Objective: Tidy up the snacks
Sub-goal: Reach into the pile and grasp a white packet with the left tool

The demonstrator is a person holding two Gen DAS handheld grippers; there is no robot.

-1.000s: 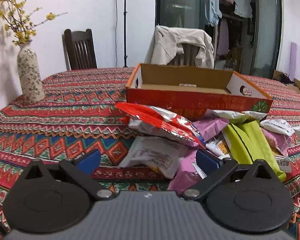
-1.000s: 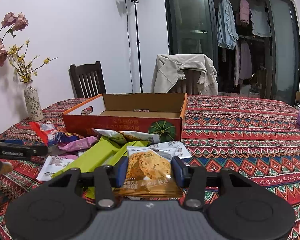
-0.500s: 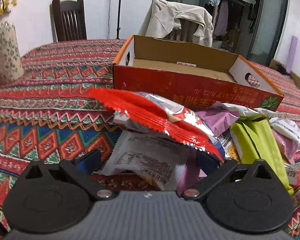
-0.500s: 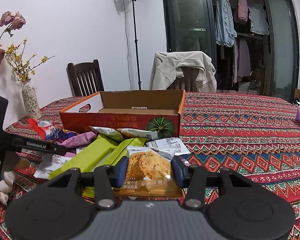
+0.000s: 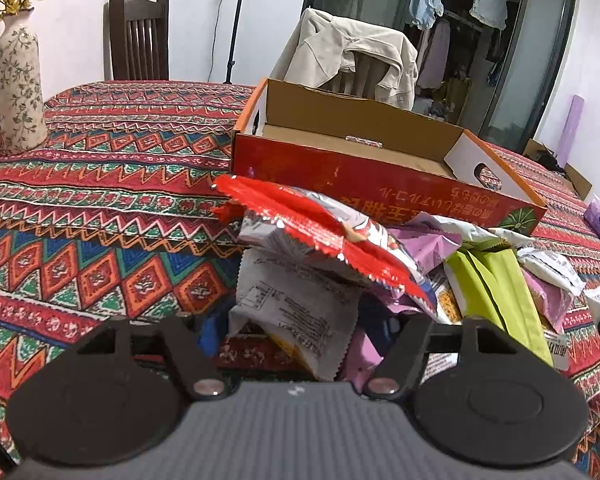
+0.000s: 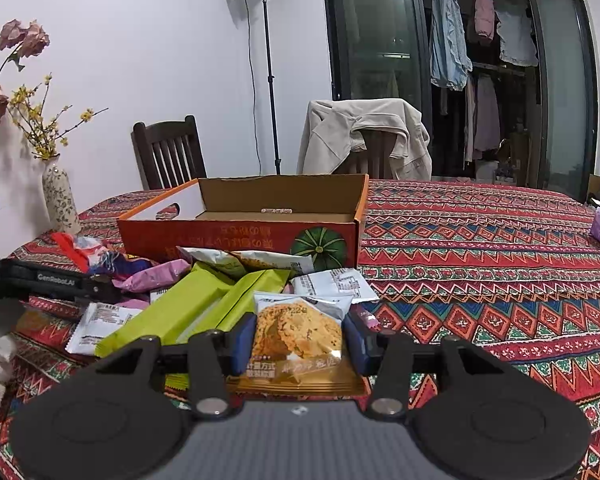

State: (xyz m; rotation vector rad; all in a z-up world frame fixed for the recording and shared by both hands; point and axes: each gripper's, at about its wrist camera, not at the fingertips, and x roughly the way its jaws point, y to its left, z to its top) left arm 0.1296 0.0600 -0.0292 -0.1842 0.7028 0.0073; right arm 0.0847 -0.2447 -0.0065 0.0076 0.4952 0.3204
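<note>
The left gripper (image 5: 296, 332) is closing its jaws around a white printed snack packet (image 5: 296, 308) at the near edge of the snack pile; whether the blue pads (image 5: 208, 334) already press on it cannot be told. The right gripper (image 6: 300, 340) is clamped on a cookie packet (image 6: 298, 332), a pad on each side of it. Taking the open red cardboard box (image 6: 240, 240) as landmark: the cookie packet is held in front of its pumpkin-printed corner. Between that packet and the box lie two green packets (image 6: 204, 304), white packets and a purple one. A red-edged foil bag (image 5: 320, 232) rests atop the pile, just before the box's front wall. The box looks empty inside. A flowered vase (image 6: 60, 196) stands left of the box, and a chair with a beige jacket (image 6: 364, 132) stands behind it.
</note>
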